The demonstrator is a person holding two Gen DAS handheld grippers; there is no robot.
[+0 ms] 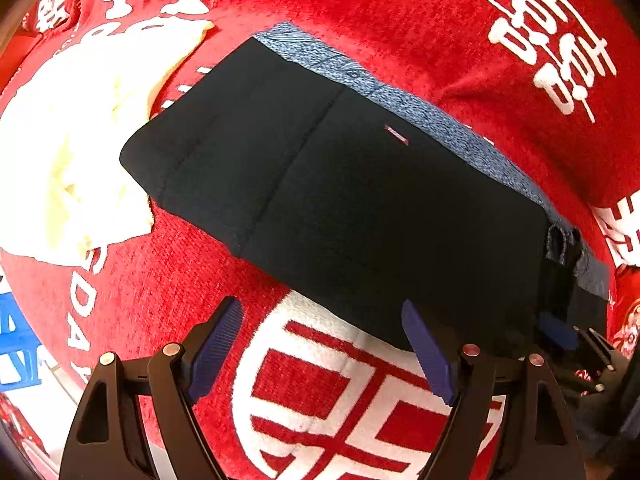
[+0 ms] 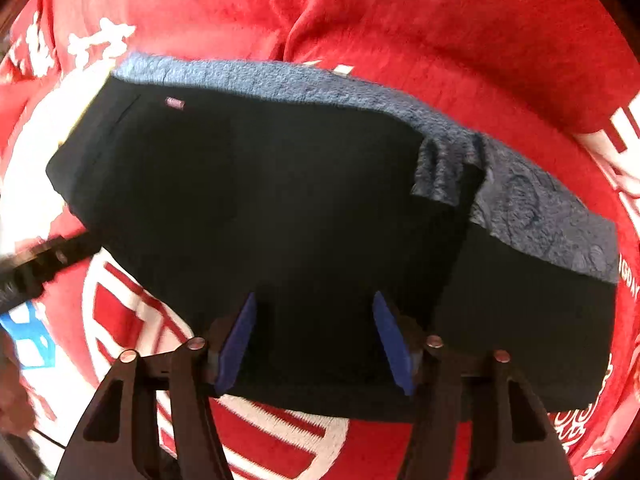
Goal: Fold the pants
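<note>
The black pants (image 1: 340, 184) lie folded into a thick rectangle on a red blanket (image 1: 400, 20), with a blue-grey patterned band (image 1: 432, 120) along the far edge and a small pink tag (image 1: 396, 135). My left gripper (image 1: 320, 344) hangs open over the blanket's white emblem, just short of the pants' near edge, with nothing between its pads. In the right wrist view the pants (image 2: 280, 200) fill the middle. My right gripper (image 2: 316, 336) stands open above their near edge, pads apart and not pressing the cloth. One of its blue pads (image 1: 558, 330) shows at the pants' right end.
A pale cream cloth (image 1: 68, 140) lies crumpled left of the pants, touching their left end. The red blanket (image 2: 440, 40) with white characters covers the whole surface and has a raised fold at the far side. A blue-and-white object (image 1: 16, 344) sits at the left edge.
</note>
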